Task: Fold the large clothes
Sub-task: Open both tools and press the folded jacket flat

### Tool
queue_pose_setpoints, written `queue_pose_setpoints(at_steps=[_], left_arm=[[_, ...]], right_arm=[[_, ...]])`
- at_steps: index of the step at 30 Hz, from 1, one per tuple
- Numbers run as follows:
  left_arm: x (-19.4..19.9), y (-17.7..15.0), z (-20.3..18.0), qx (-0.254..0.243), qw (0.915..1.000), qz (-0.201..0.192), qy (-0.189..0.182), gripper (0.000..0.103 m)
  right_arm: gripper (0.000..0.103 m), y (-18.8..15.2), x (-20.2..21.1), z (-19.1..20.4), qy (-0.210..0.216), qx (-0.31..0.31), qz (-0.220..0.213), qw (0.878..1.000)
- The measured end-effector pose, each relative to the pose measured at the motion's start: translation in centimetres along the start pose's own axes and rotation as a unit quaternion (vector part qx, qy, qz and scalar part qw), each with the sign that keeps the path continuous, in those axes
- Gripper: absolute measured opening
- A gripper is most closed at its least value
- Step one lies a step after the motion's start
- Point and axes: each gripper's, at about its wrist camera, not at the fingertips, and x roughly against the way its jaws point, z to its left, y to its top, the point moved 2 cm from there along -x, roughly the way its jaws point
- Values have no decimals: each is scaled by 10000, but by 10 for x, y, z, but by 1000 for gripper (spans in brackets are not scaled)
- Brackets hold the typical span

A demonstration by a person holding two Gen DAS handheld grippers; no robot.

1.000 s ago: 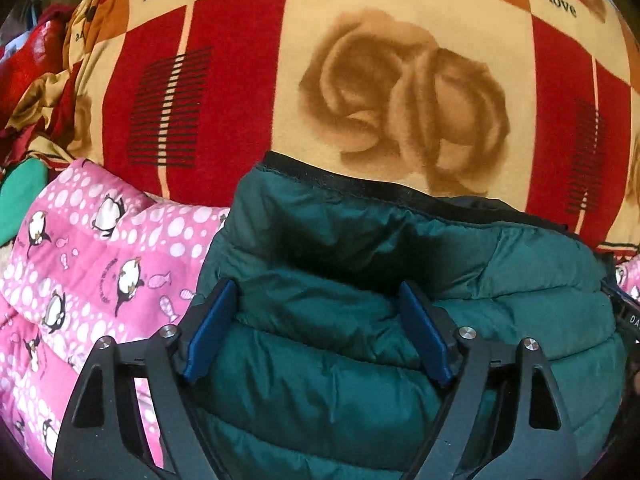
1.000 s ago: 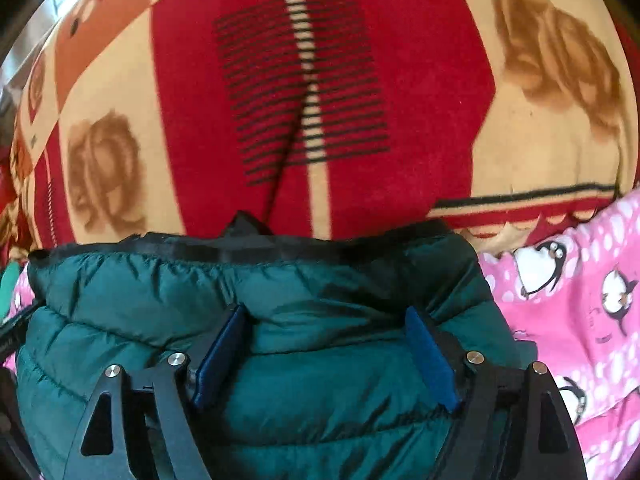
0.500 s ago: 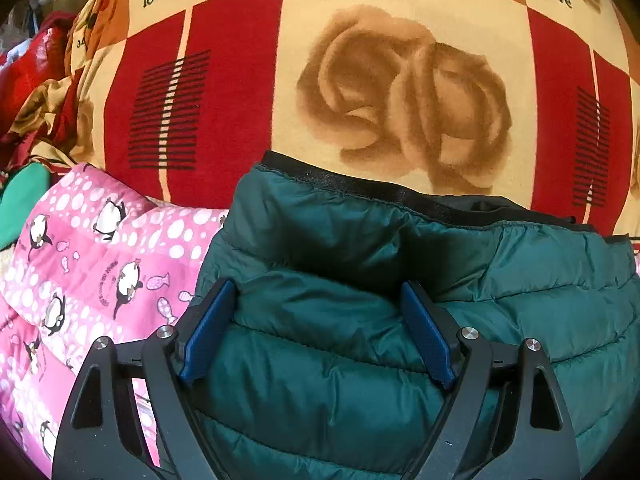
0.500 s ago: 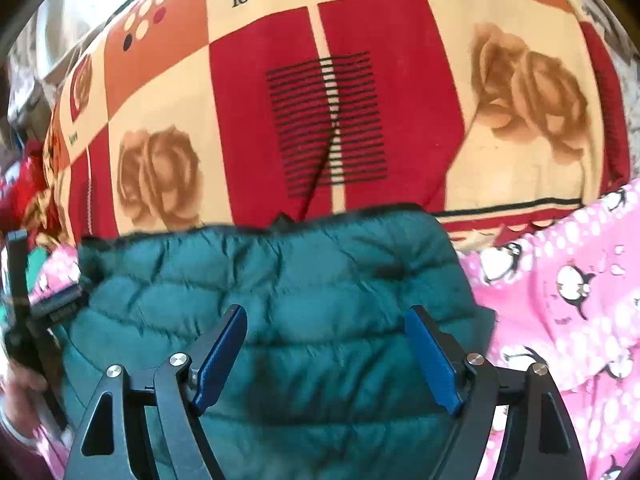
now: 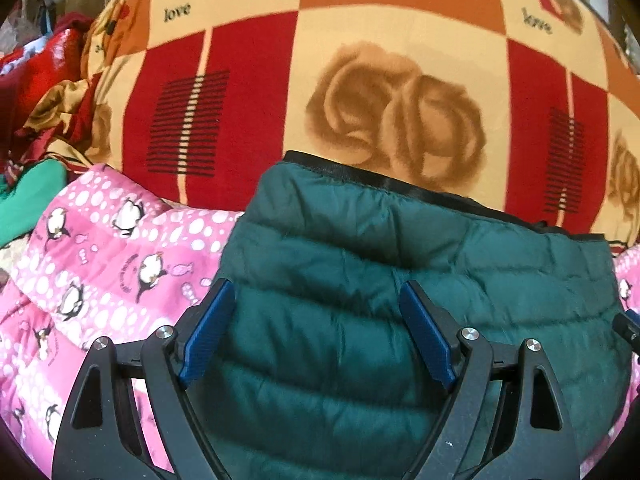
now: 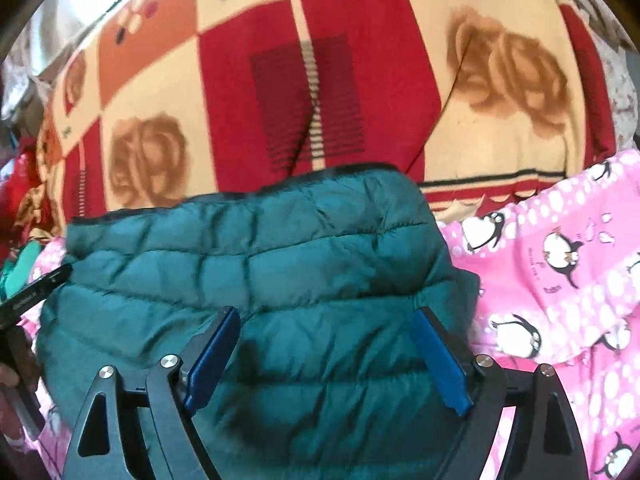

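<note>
The green jacket [image 5: 360, 300] lies folded into a compact bundle on the pink penguin cloth [image 5: 100, 264], its black-trimmed edge toward 12 o'clock against the rose blanket [image 5: 400, 112]. Both claws stand apart and grip nothing: the left claw [image 5: 316, 328] hangs over the bundle's 9 o'clock half, the right claw [image 6: 326, 356] over its 3 o'clock half. The fold looks close to done, judging by the tidy stacked quilting. The next move likely calls for pressing the puffy layers flat, or pinching the near edge for one more fold.
</note>
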Motion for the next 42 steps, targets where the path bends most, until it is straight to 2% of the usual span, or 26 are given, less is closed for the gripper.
queue_pose_setpoints(at_steps=[5, 11, 13, 17, 25, 30, 42], left_arm=[[28, -17, 6, -58, 9999, -116, 17, 85], [44, -38, 7, -231, 9996, -135, 83, 85], [45, -44, 6, -296, 9994, -115, 132, 85], [47, -52, 7, -237, 9997, -42, 90, 85], [48, -58, 9, -230, 9997, 35, 89, 85], [45, -62, 7, -185, 9997, 160, 46, 85], [43, -66, 7, -149, 9995, 272, 34, 85]], right_arm=[[86, -21, 17, 9, 44, 136, -15, 9999], [88, -45, -2, 10, -208, 217, 250, 9992], [92, -47, -9, 8, -251, 138, 294, 9992], [92, -47, -5, 7, -249, 53, 358, 9990], [91, -53, 27, 9, -166, -13, 215, 9996], [92, -65, 10, 6, -379, 66, 517, 9979], [92, -60, 25, 7, -287, 15, 443, 9986]])
